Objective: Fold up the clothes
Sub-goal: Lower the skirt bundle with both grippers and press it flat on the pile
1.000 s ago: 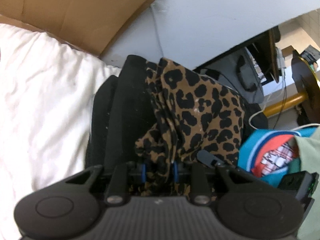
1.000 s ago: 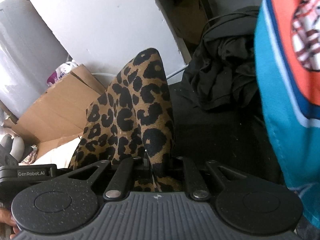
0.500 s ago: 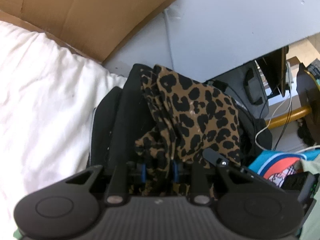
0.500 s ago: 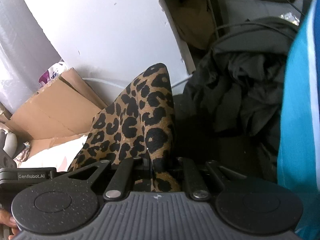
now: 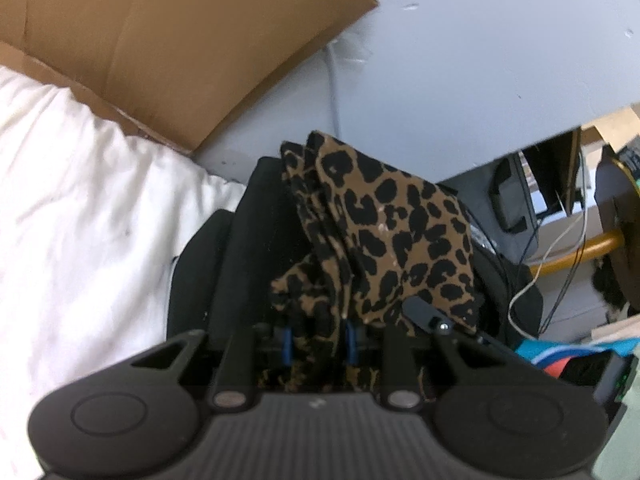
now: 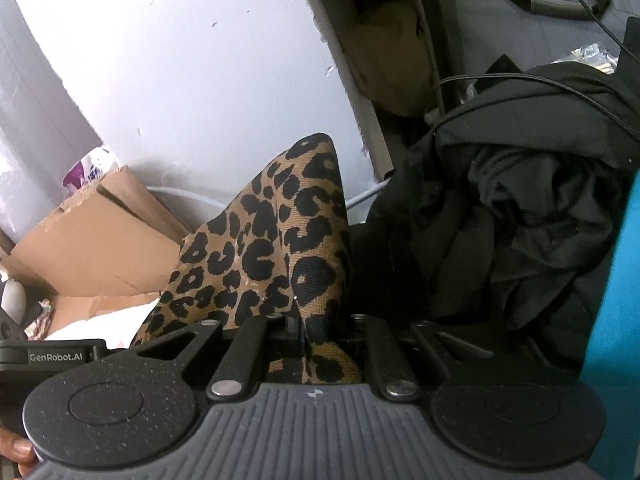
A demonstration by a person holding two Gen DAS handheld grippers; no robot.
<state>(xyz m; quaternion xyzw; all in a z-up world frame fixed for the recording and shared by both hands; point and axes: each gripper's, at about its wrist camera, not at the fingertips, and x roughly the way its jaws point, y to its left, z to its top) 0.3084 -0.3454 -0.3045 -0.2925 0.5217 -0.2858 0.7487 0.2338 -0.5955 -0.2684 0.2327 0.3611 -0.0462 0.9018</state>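
Observation:
A leopard-print garment [image 5: 392, 240] is bunched and folded between both grippers. My left gripper [image 5: 318, 340] is shut on its lower folds, the cloth rising up and to the right from the jaws. My right gripper [image 6: 308, 332] is shut on another edge of the same leopard-print garment [image 6: 276, 248], which stands up in a peak in front of it. The garment is held above a black garment [image 5: 240, 252] lying underneath. The fingertips of both grippers are hidden by cloth.
A white sheet [image 5: 80, 220] lies to the left, a cardboard sheet [image 5: 160, 40] behind it against a pale wall [image 5: 460, 72]. A crumpled black clothing pile [image 6: 520, 216] sits right, next to a teal shirt [image 6: 616, 280]. Cables and furniture [image 5: 560, 232] crowd the far right.
Both grippers, still holding the leopard garment, have swung away from the teal shirt; it has slid toward the right edge in both views, showing more wall and black clothing.

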